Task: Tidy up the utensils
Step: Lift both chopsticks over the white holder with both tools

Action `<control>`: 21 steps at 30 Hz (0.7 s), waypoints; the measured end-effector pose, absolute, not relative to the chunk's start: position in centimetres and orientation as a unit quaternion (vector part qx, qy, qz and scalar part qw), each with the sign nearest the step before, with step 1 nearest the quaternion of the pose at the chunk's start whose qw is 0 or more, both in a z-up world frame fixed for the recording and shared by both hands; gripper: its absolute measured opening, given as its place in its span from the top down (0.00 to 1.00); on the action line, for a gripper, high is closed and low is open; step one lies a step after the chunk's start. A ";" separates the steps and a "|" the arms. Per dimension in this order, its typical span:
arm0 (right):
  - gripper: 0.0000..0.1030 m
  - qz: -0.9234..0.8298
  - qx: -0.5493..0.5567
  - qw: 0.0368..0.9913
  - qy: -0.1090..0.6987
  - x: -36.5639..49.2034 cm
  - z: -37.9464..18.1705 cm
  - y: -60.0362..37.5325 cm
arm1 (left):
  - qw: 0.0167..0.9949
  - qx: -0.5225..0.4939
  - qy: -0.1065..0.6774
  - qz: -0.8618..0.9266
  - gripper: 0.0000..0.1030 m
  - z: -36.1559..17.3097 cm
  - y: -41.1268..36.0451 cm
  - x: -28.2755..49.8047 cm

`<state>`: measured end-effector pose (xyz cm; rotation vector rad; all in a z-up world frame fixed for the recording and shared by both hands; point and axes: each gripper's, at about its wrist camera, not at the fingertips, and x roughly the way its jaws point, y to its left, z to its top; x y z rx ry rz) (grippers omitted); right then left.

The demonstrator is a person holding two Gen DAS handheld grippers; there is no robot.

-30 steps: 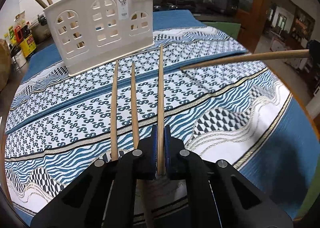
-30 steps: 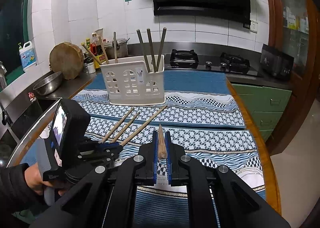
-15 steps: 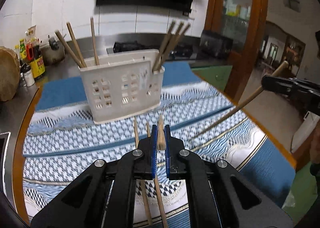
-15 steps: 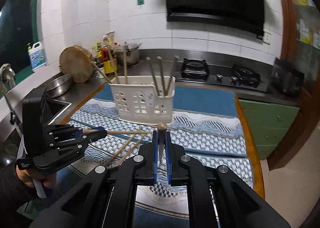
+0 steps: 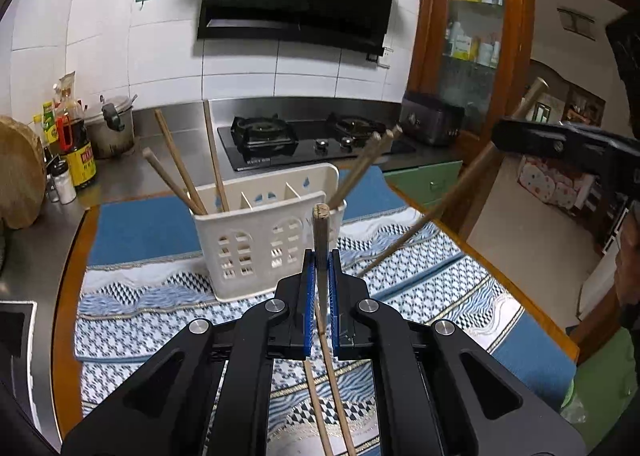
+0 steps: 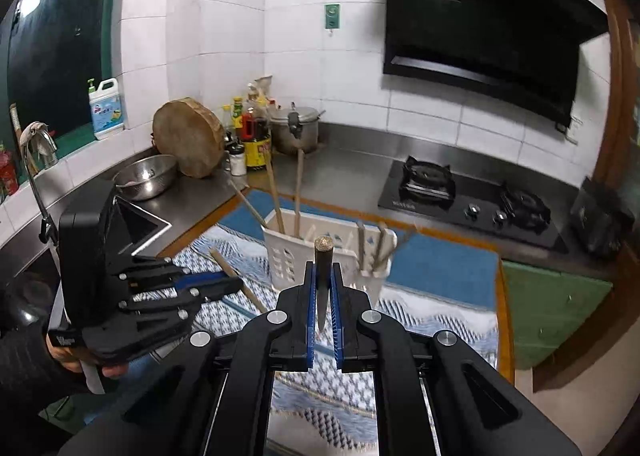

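The left gripper is pinching a wooden chopstick between its blue pads, the jaws pressed tight on the stick, whose blunt end is pointing up toward the white holder. The right gripper is likewise clamping a second chopstick, thick end forward and thin tip trailing back between the jaws. Both grippers are hanging in the air on the near side of the holder, angled down toward it.

From the left wrist camera, the right gripper is showing off to the right of the holder, its chopstick slanting down toward the cloth. From the right wrist camera, the left gripper is sitting left of the holder with a person's hand wrapped around its grip.

The holder is standing upright on the blue patterned tablecloth, divided into compartments. Three chopsticks are leaning out of its left compartment and three more out of its right one. Two loose chopsticks are lying on the cloth on the near side of the holder, beneath the left gripper.

Behind the holder, a gas hob is sitting on the steel counter, with sauce bottles and a round chopping block off to the holder's left.
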<state>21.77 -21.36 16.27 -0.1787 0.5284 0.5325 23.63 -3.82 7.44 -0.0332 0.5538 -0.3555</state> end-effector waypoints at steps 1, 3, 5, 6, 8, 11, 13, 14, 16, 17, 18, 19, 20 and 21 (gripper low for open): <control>0.93 0.260 -0.090 0.927 0.254 22.2 16.8 -21.0 | 0.947 -0.014 0.269 -0.173 0.95 7.8 -3.7 23.7; 0.93 0.258 -0.093 0.929 0.247 22.9 17.6 -20.4 | 0.949 -0.010 0.264 -0.171 0.95 8.4 -3.3 23.8; 0.93 0.253 -0.098 0.932 0.239 23.8 18.6 -19.8 | 0.951 -0.008 0.259 -0.170 0.95 9.2 -2.9 23.9; 0.93 0.248 -0.101 0.935 0.234 24.2 19.0 -19.6 | 0.952 -0.006 0.256 -0.169 0.95 9.6 -2.8 24.0; 0.93 0.240 -0.101 0.939 0.225 25.2 19.9 -19.2 | 0.955 -0.004 0.247 -0.165 0.95 10.8 -2.4 24.0; 0.93 0.222 -0.109 0.944 0.218 26.6 20.6 -18.5 | 0.960 -0.004 0.227 -0.164 0.95 12.8 -1.8 24.1; 0.93 0.208 -0.116 0.945 0.222 28.0 20.5 -18.1 | 0.964 0.000 0.212 -0.162 0.95 14.3 -1.6 24.1; 0.93 0.205 -0.117 0.945 0.226 28.5 20.3 -18.1 | 0.966 0.001 0.203 -0.160 0.95 15.1 -1.6 24.2; 0.93 0.198 -0.120 0.943 0.239 29.8 19.5 -17.7 | 0.971 0.005 0.184 -0.154 0.95 16.7 -1.4 24.4; 0.93 0.192 -0.125 0.943 0.242 30.4 19.1 -17.6 | 0.973 0.005 0.177 -0.150 0.95 17.4 -1.2 24.6; 0.93 0.188 -0.130 0.942 0.245 31.0 18.5 -17.4 | 0.975 0.004 0.168 -0.147 0.95 18.2 -1.0 24.8; 0.93 0.188 -0.130 0.941 0.251 31.4 18.1 -17.4 | 0.977 0.005 0.160 -0.143 0.95 18.7 -0.9 25.0; 0.93 0.186 -0.129 0.939 0.257 31.9 17.7 -17.5 | 0.978 0.006 0.154 -0.137 0.95 19.1 -0.8 25.3; 0.93 0.184 -0.130 0.938 0.263 32.3 17.2 -17.5 | 0.980 0.008 0.149 -0.132 0.95 19.5 -0.8 25.6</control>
